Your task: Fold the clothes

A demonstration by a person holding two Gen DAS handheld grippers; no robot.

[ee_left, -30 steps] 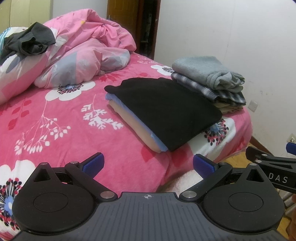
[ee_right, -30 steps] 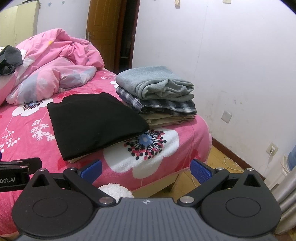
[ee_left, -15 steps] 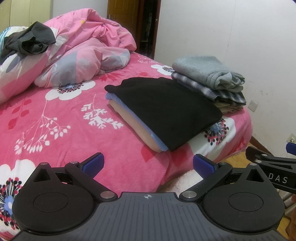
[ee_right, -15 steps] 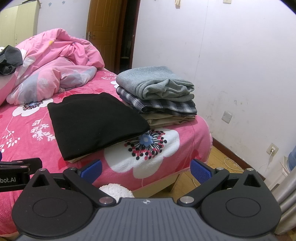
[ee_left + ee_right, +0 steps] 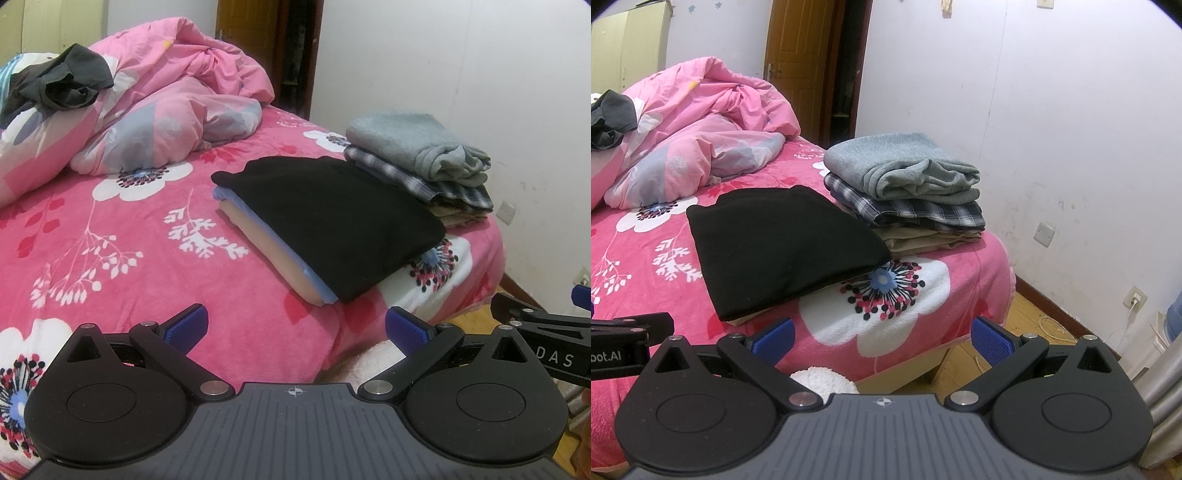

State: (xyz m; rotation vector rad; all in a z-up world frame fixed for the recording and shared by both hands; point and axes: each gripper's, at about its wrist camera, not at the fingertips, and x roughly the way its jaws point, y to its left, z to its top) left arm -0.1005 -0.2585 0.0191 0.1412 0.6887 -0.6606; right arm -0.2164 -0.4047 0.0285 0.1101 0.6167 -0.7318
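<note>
Left gripper (image 5: 293,326): blue pads spread wide, nothing between them, hanging just off the near edge of the bed (image 5: 110,236). Right gripper (image 5: 881,339): likewise wide apart and empty, held beside the left one, over the bed's corner and the floor (image 5: 1027,317).

Just below, between bed edge and grippers: something white and fluffy (image 5: 823,378), unclear what.

Next out: black folded garment (image 5: 332,225) on top of a thin blue layer (image 5: 280,245) and a beige piece (image 5: 258,236), near the bed's right side. Touching it behind, by the wall: grey sweatshirt (image 5: 901,166) over plaid shirt (image 5: 916,210) over tan clothes (image 5: 923,238).

Farthest: dark crumpled garment (image 5: 55,85) on the heaped pink duvet (image 5: 166,110), seemingly the only piece unfolded.

Risks, as a judgement:
- Long reach across to the dark garment; low-swinging grippers likely to drag the black stack askew.
- Slack, bunched cloth; a pinch likely to catch duvet fabric along with it.
- Grey pile tall and close to the bed edge; a nudge enough to tip it toward the floor.
- Black stack near the corner too; little free room there for spreading another piece.
</note>
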